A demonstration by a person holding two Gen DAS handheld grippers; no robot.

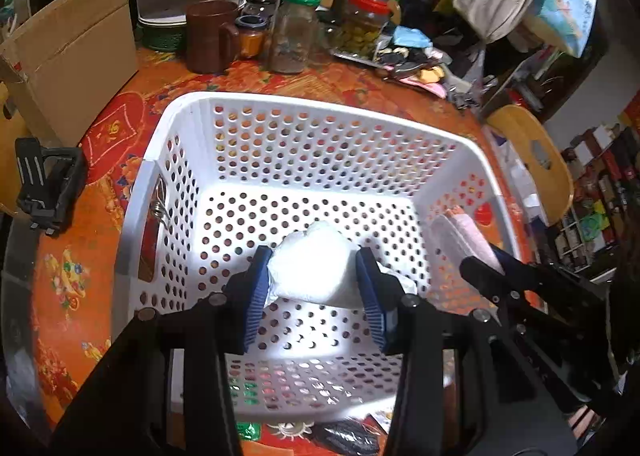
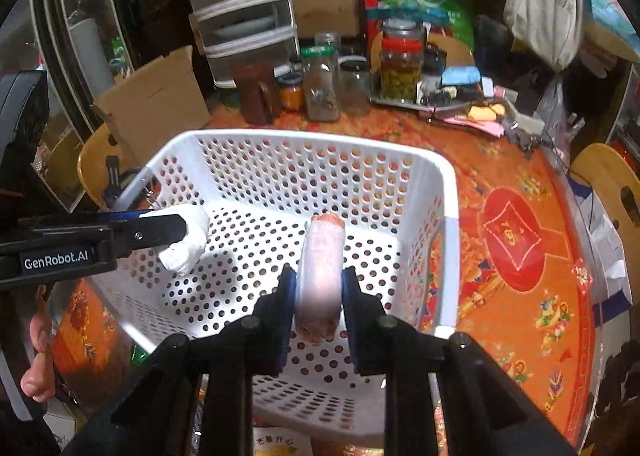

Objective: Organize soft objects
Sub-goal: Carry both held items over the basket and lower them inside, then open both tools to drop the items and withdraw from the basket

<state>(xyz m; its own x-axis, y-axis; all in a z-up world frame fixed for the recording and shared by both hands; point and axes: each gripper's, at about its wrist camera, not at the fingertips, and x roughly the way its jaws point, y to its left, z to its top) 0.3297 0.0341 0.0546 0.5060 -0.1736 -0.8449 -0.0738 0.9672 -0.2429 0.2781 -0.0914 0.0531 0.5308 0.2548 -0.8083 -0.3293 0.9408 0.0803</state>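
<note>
I hold both loads over the white basket (image 1: 304, 104), left gripper (image 1: 316, 288) clenching the white bundle (image 1: 312, 268), right gripper (image 2: 320, 300) at three o'clock clenching the pink roll (image 2: 322, 268); next, lowering and letting go.

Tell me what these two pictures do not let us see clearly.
- White bundle, left wrist view: glare washes out its surface, so what it is cannot be told.
- Pink roll, right wrist view: its sides are hidden by the right claw.
- Basket near wall: hidden by the claw arms in both views.
</note>
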